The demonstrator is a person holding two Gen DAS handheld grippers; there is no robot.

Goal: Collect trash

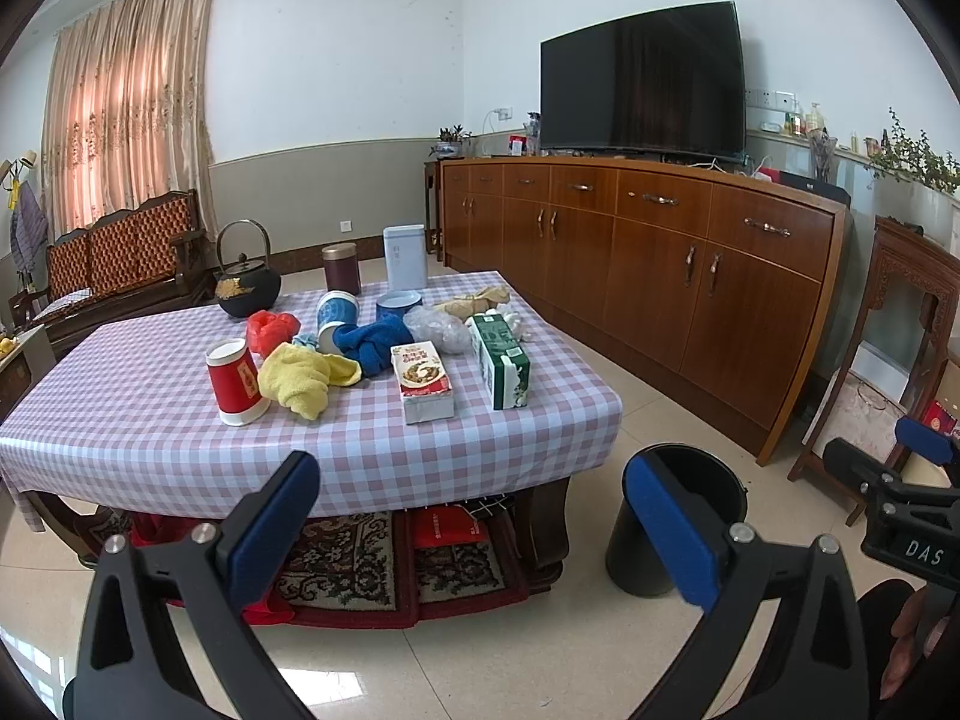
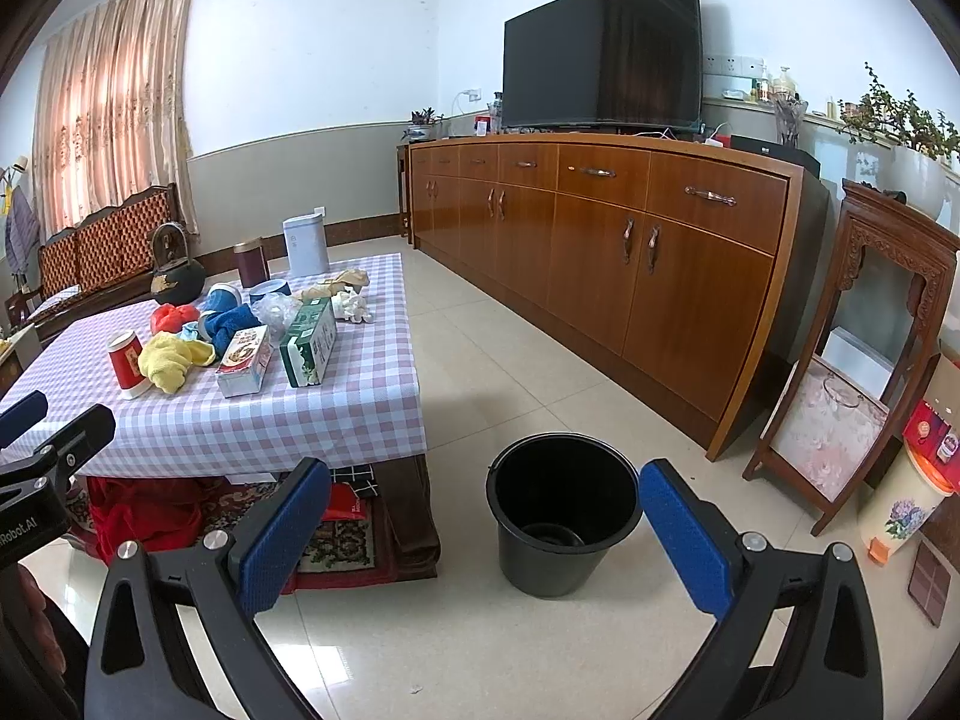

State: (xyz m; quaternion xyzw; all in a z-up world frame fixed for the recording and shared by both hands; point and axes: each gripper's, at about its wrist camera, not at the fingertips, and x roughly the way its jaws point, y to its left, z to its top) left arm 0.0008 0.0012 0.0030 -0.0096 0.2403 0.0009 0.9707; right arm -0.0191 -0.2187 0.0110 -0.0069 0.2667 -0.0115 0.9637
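Note:
A low table (image 1: 150, 438) with a checked cloth holds a red paper cup (image 1: 235, 383), a red plastic bag (image 1: 273, 329), a food box (image 1: 421, 381), a green carton (image 1: 499, 367), a clear plastic bag (image 1: 441, 329), crumpled tissue (image 2: 354, 306) and brown paper (image 1: 477, 302). A black bucket (image 2: 561, 513) stands empty on the floor to the table's right. My left gripper (image 1: 474, 516) is open and empty, in front of the table. My right gripper (image 2: 486, 531) is open and empty, just before the bucket.
Yellow (image 1: 306, 378) and blue cloths (image 1: 375, 343), a blue cup (image 1: 337, 318), a black teapot (image 1: 247, 288), a maroon tin (image 1: 342, 269) and a white tin (image 1: 405, 257) are also on the table. A long wooden sideboard (image 1: 660, 270) with a TV runs along the right wall. A wooden stand (image 2: 852, 360) is at right.

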